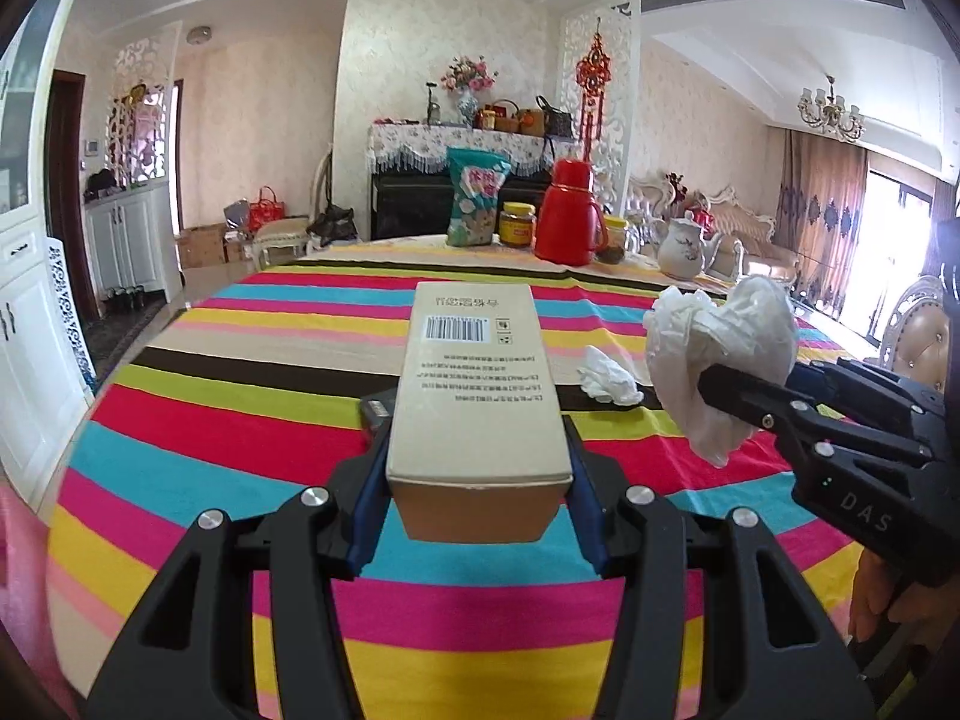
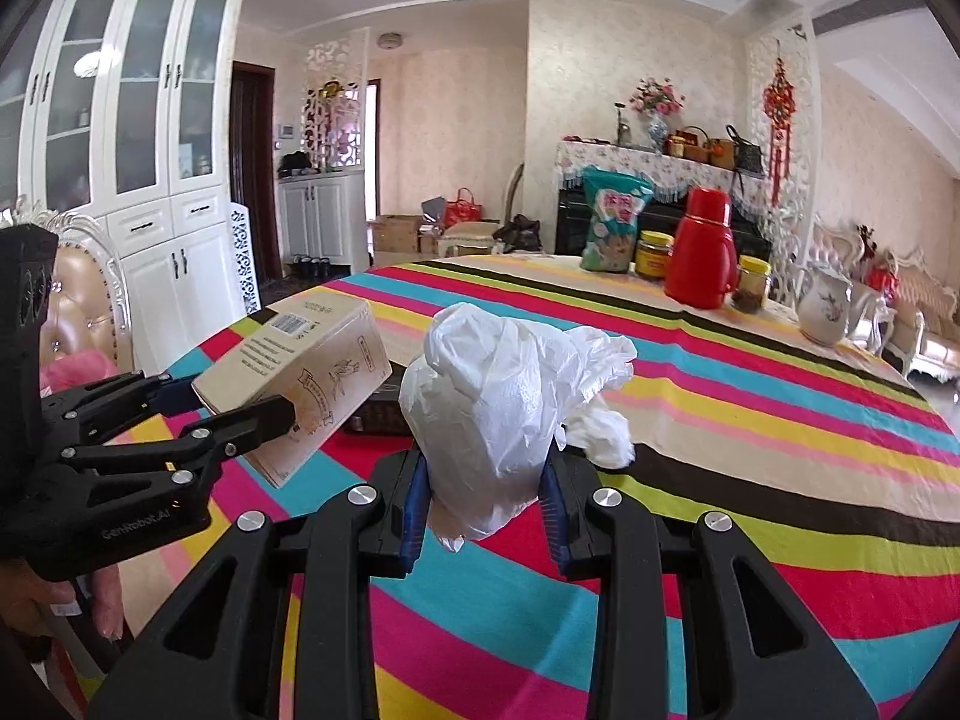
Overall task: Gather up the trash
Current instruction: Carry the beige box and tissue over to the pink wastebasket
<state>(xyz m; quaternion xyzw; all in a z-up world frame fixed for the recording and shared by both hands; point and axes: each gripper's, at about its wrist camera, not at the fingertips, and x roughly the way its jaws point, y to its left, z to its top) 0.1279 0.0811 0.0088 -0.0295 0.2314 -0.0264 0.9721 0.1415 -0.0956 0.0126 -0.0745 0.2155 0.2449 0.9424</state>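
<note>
My left gripper (image 1: 477, 480) is shut on a tan cardboard box (image 1: 474, 384) with a barcode and holds it above the striped tablecloth (image 1: 240, 438). The box also shows in the right wrist view (image 2: 300, 378), with the left gripper (image 2: 231, 414) around its near end. My right gripper (image 2: 486, 498) is shut on a crumpled white plastic bag (image 2: 498, 396), held above the table; it appears at the right of the left wrist view (image 1: 720, 360). A crumpled white tissue (image 1: 606, 375) lies on the cloth between them, partly hidden behind the bag (image 2: 603, 435).
At the table's far side stand a snack bag (image 1: 477, 198), a yellow-lidded jar (image 1: 517, 225), a red thermos (image 1: 567, 219) and a white pitcher (image 1: 681, 249). A dark flat object (image 2: 378, 408) lies under the box. Padded chairs (image 2: 84, 300) flank the table.
</note>
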